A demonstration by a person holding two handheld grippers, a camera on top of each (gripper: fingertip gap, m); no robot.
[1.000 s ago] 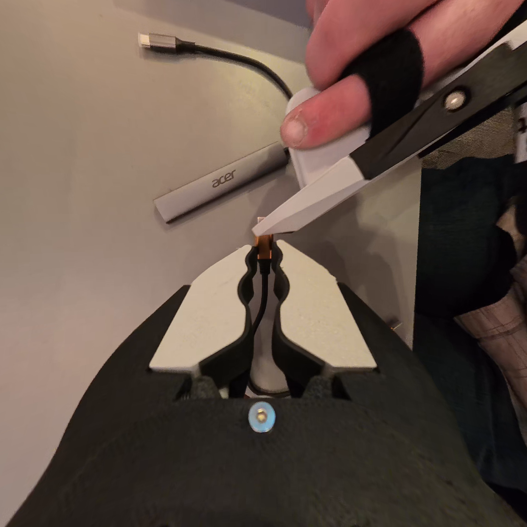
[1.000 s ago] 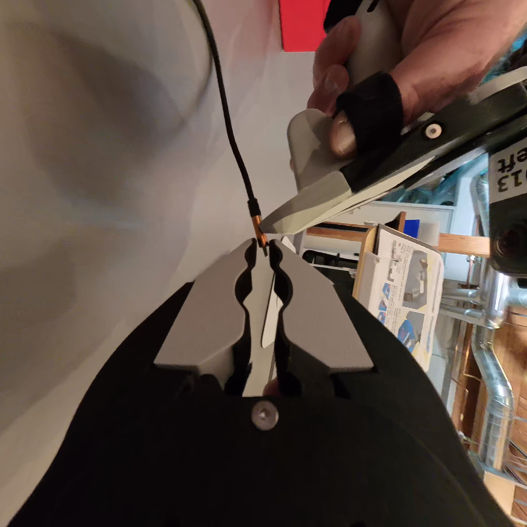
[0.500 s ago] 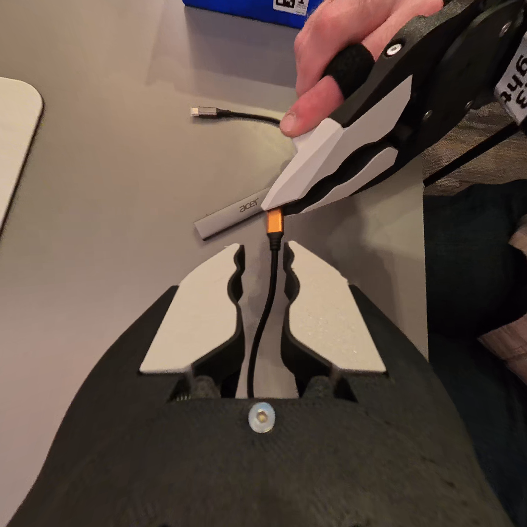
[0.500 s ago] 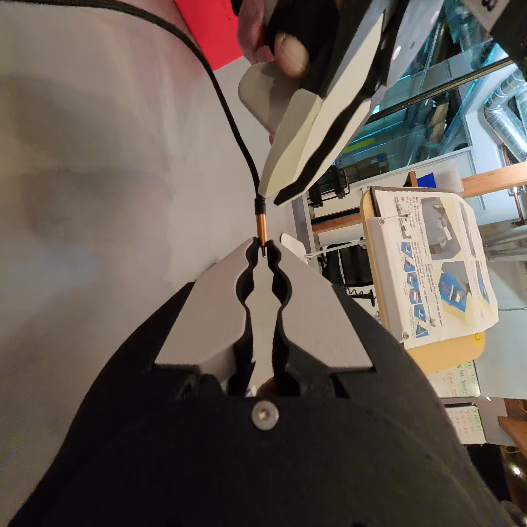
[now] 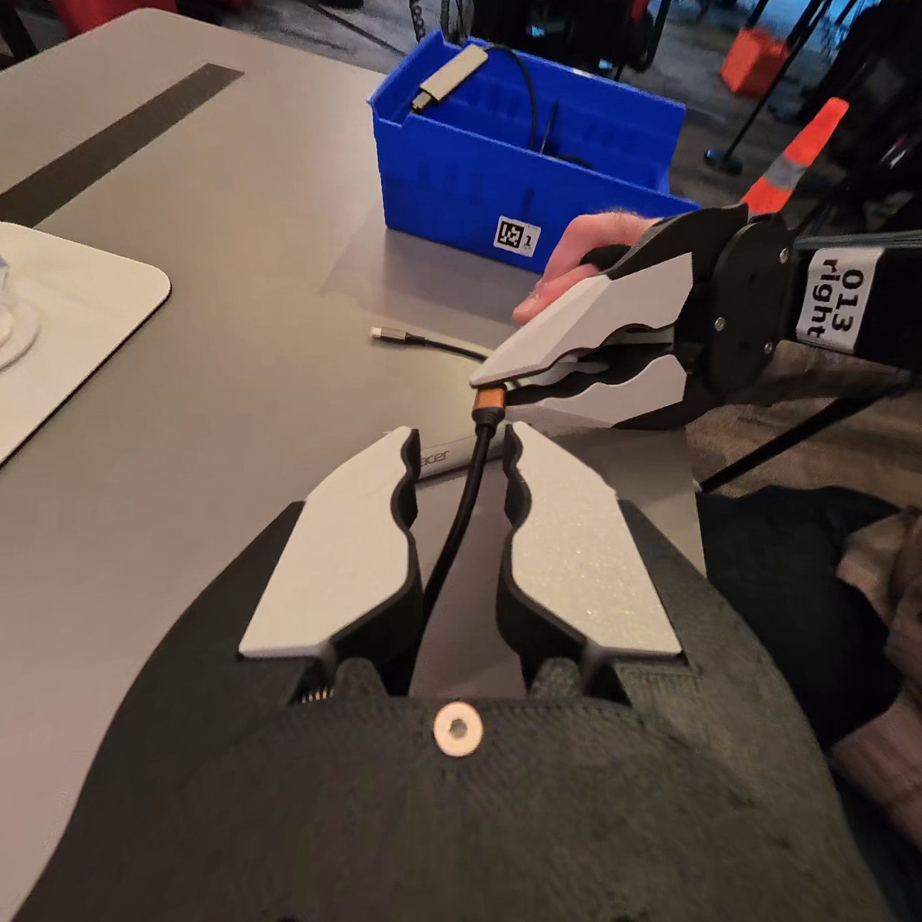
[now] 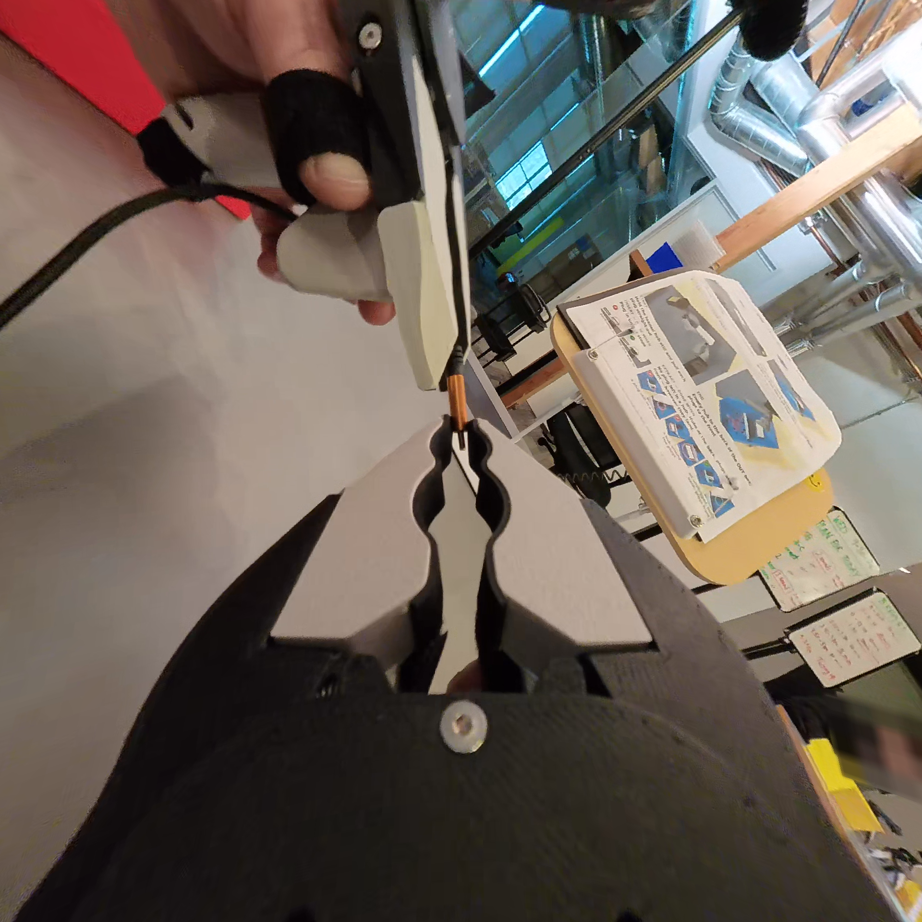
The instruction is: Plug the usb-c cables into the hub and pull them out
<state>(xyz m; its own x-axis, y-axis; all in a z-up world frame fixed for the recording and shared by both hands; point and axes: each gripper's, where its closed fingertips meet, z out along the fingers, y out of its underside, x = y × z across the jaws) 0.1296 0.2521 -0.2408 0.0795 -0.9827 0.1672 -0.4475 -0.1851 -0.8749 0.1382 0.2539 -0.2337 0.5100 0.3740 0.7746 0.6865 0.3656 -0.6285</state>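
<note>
A black USB-C cable (image 5: 461, 504) with an orange plug (image 5: 491, 400) runs between the fingers of my left gripper (image 5: 456, 434), which is open and not holding it. My right gripper (image 5: 494, 391) comes in from the right and is shut on the plug, just above the grey hub (image 5: 439, 456). The hub lies on the grey table (image 5: 224, 349), partly hidden by my left fingers. The hub's own lead ends in a grey plug (image 5: 389, 333) lying loose. In the right wrist view my right gripper (image 6: 459, 433) pinches the plug (image 6: 456, 399) by its metal tip, with the left gripper (image 6: 446, 369) just beyond.
A blue bin (image 5: 524, 164) at the back holds another hub and cables. A white mat (image 5: 75, 299) lies at the left, with a dark strip (image 5: 115, 144) behind it. An orange cone (image 5: 798, 154) stands off the table. The table's right edge is close by. My left and right fingertips are right by each other.
My left gripper has opened, let go of the orange plug and drawn back along the cable. My right gripper has stayed shut on the plug, now with the whole plug exposed.
</note>
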